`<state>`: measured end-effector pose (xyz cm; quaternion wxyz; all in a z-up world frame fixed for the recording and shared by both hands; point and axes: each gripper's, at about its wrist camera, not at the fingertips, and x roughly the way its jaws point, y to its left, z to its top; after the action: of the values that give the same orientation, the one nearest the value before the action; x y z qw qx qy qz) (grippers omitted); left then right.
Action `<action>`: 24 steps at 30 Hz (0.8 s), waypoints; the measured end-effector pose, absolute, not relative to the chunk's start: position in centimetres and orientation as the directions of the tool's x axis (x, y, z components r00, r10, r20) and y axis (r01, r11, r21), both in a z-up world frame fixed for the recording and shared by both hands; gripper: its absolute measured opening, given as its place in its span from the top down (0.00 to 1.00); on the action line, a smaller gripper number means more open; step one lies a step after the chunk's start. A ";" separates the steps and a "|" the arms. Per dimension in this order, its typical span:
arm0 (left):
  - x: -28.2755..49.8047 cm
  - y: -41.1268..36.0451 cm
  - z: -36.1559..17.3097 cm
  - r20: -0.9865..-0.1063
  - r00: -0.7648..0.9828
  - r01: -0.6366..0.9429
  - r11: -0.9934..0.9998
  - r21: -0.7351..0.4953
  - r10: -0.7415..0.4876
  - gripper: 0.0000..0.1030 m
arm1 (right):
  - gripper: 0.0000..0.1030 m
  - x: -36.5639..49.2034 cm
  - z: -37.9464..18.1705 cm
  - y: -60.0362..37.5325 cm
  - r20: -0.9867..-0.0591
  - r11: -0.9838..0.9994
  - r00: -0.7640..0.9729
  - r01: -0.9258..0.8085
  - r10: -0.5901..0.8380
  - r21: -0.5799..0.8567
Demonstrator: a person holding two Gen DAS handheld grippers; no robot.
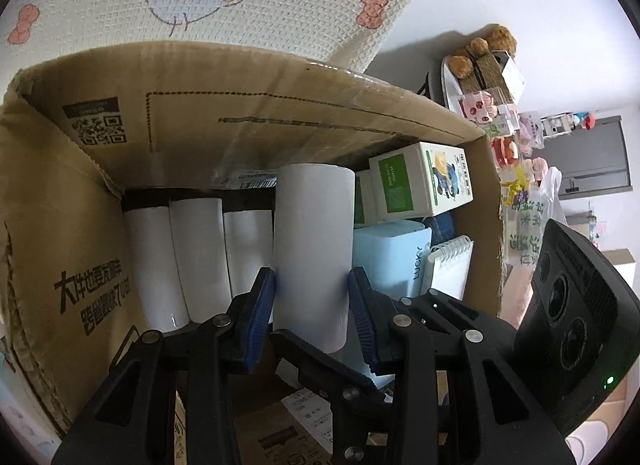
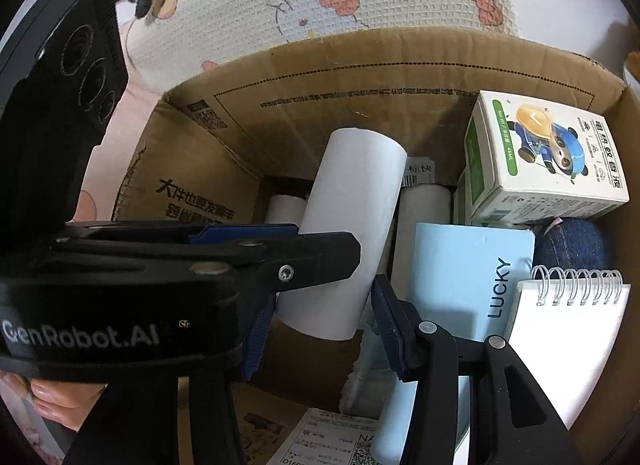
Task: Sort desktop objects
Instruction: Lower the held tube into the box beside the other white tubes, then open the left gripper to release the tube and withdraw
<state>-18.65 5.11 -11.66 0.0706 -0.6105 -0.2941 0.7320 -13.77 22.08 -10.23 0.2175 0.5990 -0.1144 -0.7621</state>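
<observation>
My left gripper (image 1: pixel 312 305) is shut on a white paper roll (image 1: pixel 314 249) and holds it inside a cardboard box (image 1: pixel 72 193). The same roll (image 2: pixel 352 241) shows tilted in the right wrist view, with the left gripper's body across it. Three more white rolls (image 1: pixel 196 261) stand in a row at the box's left. My right gripper (image 2: pixel 320 325) is open and empty, just below the held roll, inside the box (image 2: pixel 360 77). A light blue "LUCKY" box (image 2: pixel 468 277), a spiral notepad (image 2: pixel 568 337) and a green-and-white carton (image 2: pixel 548 153) fill the box's right side.
A cream knitted basket (image 1: pixel 248 5) with a cartoon face stands behind the box. A shelf with toys and small boxes (image 1: pixel 492 105) is at the right. Denim fabric (image 2: pixel 572 245) lies under the carton. Printed labels (image 2: pixel 320 441) lie on the box floor.
</observation>
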 end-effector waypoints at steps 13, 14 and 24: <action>-20.7 6.3 -15.5 -0.893 -0.115 0.334 -0.830 -0.446 0.434 0.86 | 0.54 -11.3 -7.3 22.6 -0.915 -0.925 -0.252 0.298 -0.316 0.237; -20.7 6.2 -15.6 -0.896 -0.115 0.337 -0.832 -0.441 0.429 0.86 | 0.54 -11.1 -7.3 22.8 -0.916 -0.924 -0.252 0.302 -0.313 0.233; -20.7 7.1 -13.6 -0.938 -0.149 0.266 -0.901 -0.343 0.313 0.60 | 0.55 -10.2 -7.5 24.9 -0.900 -0.920 -0.274 0.297 -0.338 0.255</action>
<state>-20.69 7.10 -13.58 0.0164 -0.6519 -0.2221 0.7248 -10.24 24.88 -7.54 0.1989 0.5686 -0.0180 -0.7980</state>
